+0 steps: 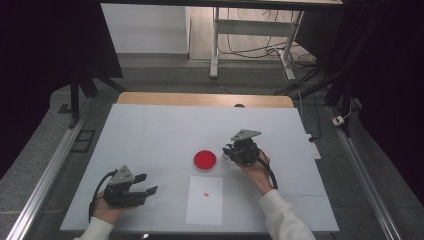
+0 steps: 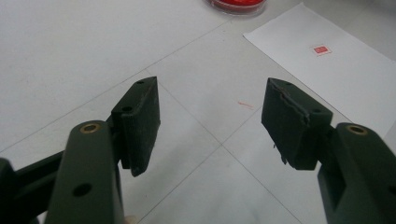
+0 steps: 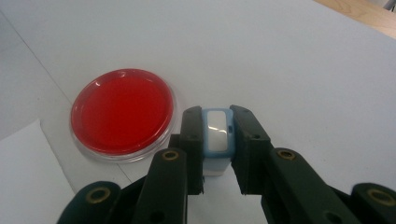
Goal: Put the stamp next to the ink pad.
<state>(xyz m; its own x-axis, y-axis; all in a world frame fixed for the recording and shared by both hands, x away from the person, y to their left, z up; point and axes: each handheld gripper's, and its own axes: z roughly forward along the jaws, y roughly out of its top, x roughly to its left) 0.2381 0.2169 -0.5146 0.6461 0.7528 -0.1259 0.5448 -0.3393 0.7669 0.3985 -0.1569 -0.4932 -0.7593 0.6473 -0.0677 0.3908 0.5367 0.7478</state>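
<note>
Left tool [image 2: 210,126] agape, right tool [image 3: 218,149] clamping block [image 3: 217,135]

1. You are sitting at a table [image 1: 150,130] covered in white sheeting, with a strip of bare wood [image 1: 200,99] showing along its far edge.
2. Grey floor [image 1: 45,150] is running along both sides of the table, and a metal rail [image 1: 47,180] is lying on it at the left, another [image 1: 367,180] at the right.
3. Dark curtains [image 1: 45,45] are hanging at the left and at the right [image 1: 390,60], keeping the corners in shadow.
4. Beyond the table, a white metal frame [image 1: 216,50] is standing on the floor, with loose cables [image 1: 250,50] trailing under it.
5. A white panel [image 1: 145,30] is standing at the back left.
</note>
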